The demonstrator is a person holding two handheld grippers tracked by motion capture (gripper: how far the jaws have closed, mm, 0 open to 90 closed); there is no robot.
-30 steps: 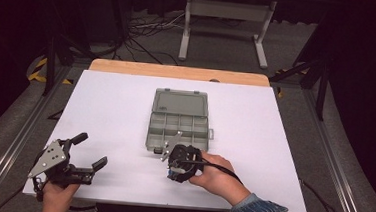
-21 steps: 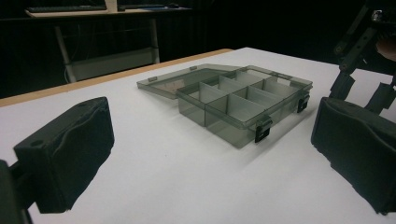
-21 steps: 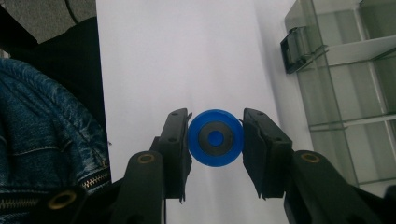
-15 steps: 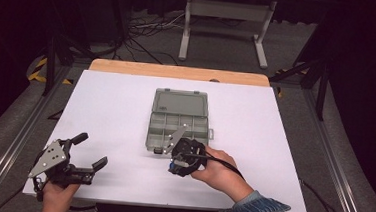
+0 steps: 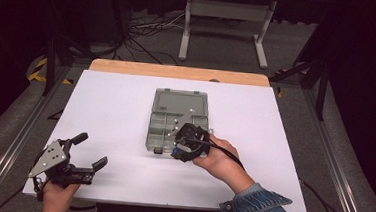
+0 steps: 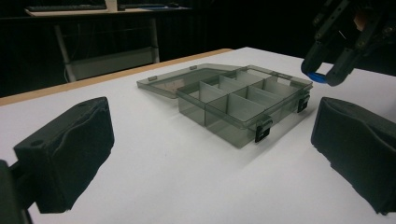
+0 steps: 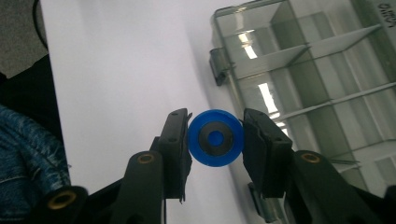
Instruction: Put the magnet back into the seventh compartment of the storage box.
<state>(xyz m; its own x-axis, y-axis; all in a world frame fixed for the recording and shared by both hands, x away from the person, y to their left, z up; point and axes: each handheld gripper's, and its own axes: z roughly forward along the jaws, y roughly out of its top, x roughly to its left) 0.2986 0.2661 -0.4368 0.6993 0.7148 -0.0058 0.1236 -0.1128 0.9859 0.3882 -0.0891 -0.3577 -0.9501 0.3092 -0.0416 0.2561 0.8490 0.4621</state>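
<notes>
While your right gripper (image 7: 215, 138) pinches a blue disc (image 7: 215, 137) above the organizer box (image 5: 177, 120), your left gripper (image 5: 83, 151) rests spread at seven o'clock.

The table top (image 5: 125, 111) is plain white, with a light wood strip along its far edge. The organizer box (image 5: 177, 116) at the middle is smoky translucent grey, its latches (image 6: 263, 128) darker grey. The right gripper (image 7: 215, 137) is black with brass-coloured pivots, and the disc (image 7: 215, 137) between its pads is bright blue with a dark grey ring around a blue centre. The left gripper (image 5: 79, 166) is black under a pale grey plate. The sleeve (image 5: 261, 211) at near right is faded blue denim.
</notes>
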